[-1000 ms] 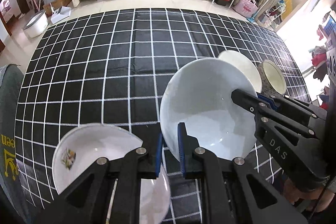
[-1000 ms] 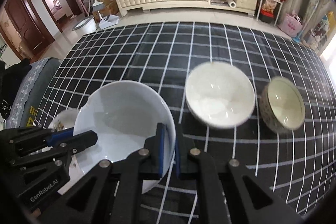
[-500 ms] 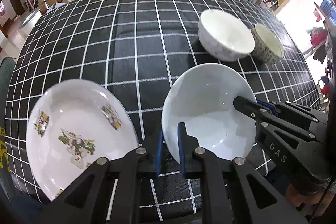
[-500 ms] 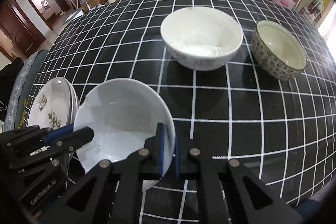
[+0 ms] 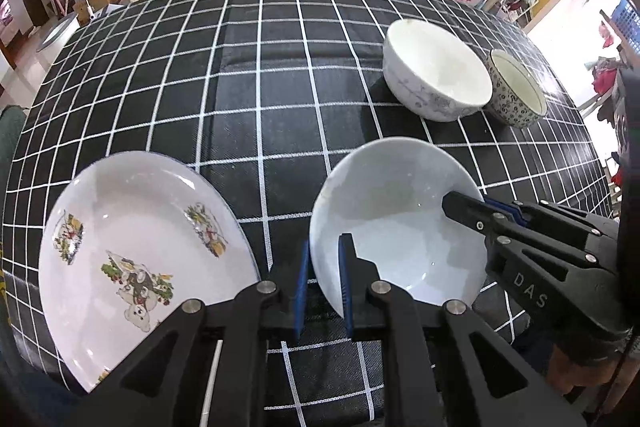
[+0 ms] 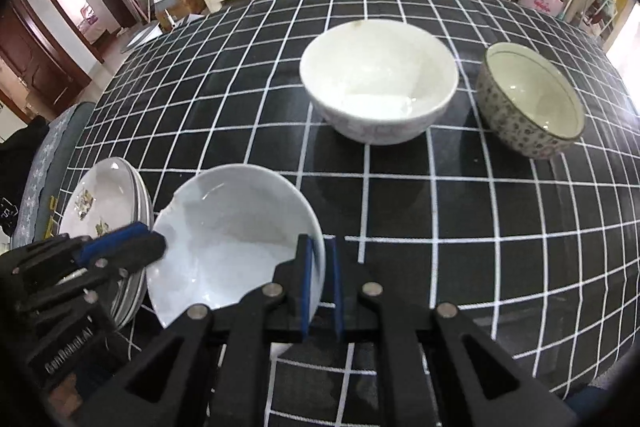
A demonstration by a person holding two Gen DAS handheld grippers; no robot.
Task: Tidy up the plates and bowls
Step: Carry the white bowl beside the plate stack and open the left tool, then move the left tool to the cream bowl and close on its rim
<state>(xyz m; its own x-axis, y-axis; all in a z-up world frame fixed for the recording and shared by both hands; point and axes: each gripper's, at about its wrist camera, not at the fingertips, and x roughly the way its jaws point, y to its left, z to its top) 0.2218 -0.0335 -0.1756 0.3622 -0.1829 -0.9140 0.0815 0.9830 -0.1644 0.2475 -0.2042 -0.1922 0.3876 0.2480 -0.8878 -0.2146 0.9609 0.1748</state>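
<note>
Both tongs, left [image 5: 323, 281] and right [image 6: 320, 277], clamped on dish [image 5: 394, 223] rim, lower centre; setting down beside plates [image 5: 132, 251]; next, release.

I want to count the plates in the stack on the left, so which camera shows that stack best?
The right wrist view: it catches the plate stack from the side, with several rims layered, though the left gripper hides part. The left wrist view shows only the top plate's decorated face, no layers.
</note>
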